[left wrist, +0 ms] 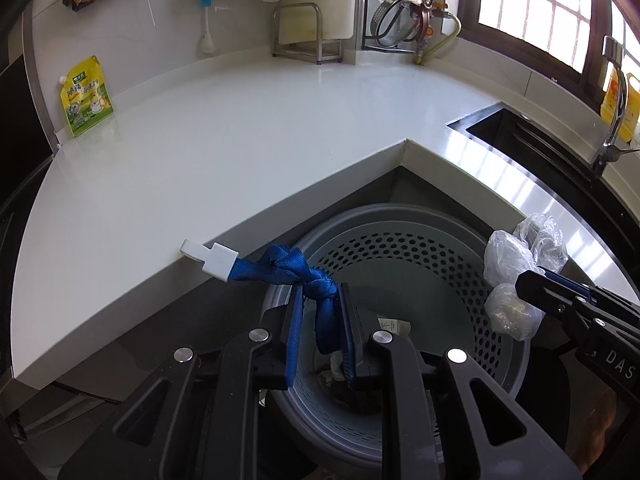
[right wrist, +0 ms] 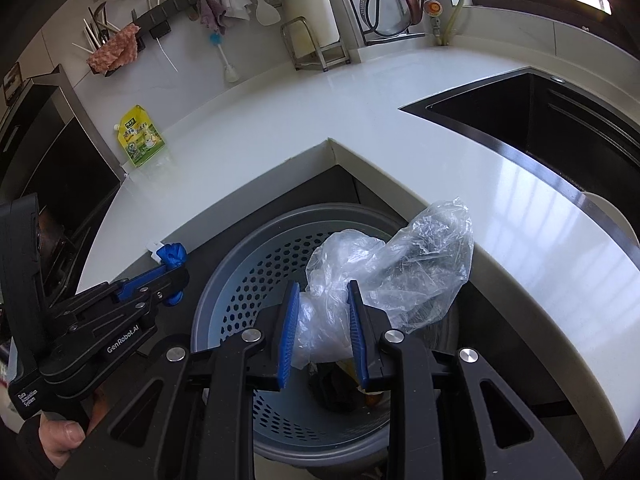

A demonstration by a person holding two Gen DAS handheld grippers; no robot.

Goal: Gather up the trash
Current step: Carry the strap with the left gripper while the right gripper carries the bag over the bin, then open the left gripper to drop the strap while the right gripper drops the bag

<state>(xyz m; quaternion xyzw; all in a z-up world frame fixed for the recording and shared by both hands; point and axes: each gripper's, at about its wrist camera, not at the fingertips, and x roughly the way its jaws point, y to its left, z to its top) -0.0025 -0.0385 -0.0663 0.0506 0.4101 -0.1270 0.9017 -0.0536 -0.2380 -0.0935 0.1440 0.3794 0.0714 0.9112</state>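
Note:
A grey perforated trash bin [left wrist: 420, 264] [right wrist: 256, 276] stands on the floor in the inner corner of the white L-shaped counter [left wrist: 224, 132] [right wrist: 360, 116]. Some scraps lie at its bottom. My left gripper [left wrist: 322, 300] is shut on a knotted blue strap [left wrist: 316, 284] with a white plastic tag [left wrist: 210, 258]; it hangs over the bin's left rim. My right gripper [right wrist: 324, 312] is shut on a crumpled clear plastic bag [right wrist: 400, 264], held above the bin opening. In the left wrist view the right gripper [left wrist: 532, 280] and the bag [left wrist: 516, 264] show over the bin's right rim.
A yellow-green pouch [left wrist: 86, 96] [right wrist: 140, 136] leans on the wall at the counter's left. A black sink [right wrist: 552, 120] with a faucet [left wrist: 612, 120] lies to the right. A metal rack [left wrist: 306, 36] and a dish rack [left wrist: 404, 4] stand at the back. A hand [right wrist: 60, 440] holds the left gripper [right wrist: 172, 280].

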